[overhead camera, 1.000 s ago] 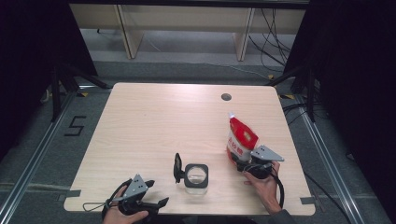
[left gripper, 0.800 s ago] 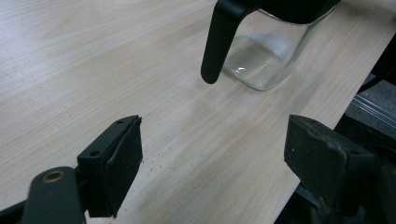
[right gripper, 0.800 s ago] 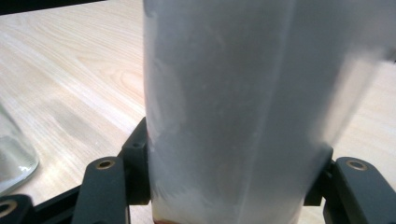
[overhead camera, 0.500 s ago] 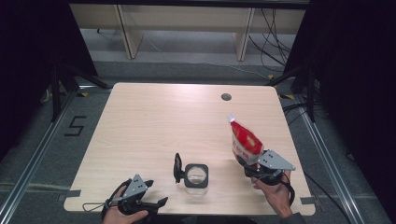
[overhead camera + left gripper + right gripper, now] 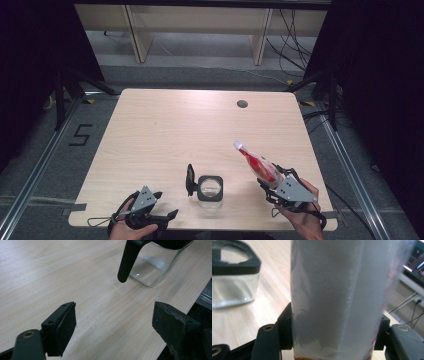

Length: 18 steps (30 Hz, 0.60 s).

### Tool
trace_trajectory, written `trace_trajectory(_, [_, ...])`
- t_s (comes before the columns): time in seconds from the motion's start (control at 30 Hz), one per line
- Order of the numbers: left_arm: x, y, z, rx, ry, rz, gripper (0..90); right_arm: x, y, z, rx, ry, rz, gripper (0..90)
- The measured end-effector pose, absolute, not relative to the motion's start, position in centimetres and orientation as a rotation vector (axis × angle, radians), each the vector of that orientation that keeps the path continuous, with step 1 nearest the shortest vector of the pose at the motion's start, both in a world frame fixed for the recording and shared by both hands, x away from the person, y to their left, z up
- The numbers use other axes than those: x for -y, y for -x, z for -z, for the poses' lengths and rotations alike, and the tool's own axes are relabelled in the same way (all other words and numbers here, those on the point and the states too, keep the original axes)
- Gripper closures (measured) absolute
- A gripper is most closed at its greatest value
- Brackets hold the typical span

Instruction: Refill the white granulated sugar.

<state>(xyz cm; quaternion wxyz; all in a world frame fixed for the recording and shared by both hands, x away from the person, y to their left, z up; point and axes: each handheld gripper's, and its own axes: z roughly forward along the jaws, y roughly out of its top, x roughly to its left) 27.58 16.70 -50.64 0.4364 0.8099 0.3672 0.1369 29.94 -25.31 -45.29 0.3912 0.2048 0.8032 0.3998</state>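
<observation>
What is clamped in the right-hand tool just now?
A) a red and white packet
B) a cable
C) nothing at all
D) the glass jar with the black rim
A: in the high view the right gripper holds the red and white packet tilted up off the table, and the right gripper view shows its jaws pressed against the packet's sides, with the glass jar standing apart.

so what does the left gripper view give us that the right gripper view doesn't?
Left gripper view alone: the left gripper with open jaws over bare wood, and the jar's black handle hanging down its side.

Right gripper view alone: the right gripper shut on a white-and-red packet, plus cables off past the table edge.

Both: the glass jar with its black rim, and the wooden table.
</observation>
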Motion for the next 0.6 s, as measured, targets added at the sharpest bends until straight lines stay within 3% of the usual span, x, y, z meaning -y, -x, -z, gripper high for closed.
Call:
trace_trajectory(0.5, [-17.0, -27.7, 50.5, -0.875, -2.036, -0.369, 18.7, 22.8, -26.7, 45.8, -2.074, -0.176, -0.695, 40.2])
trace_trajectory(0.53, [-16.7, -27.6, 50.7, -0.927, -1.975, -0.349, 18.6, 22.5, -26.5, 46.0, -2.064, -0.168, -0.673, 40.2])
trace_trajectory(0.6, [-17.1, -27.8, 50.6, -0.889, -2.04, -0.373, 18.7, 22.4, -26.4, 46.0, -2.068, -0.163, -0.656, 40.3])
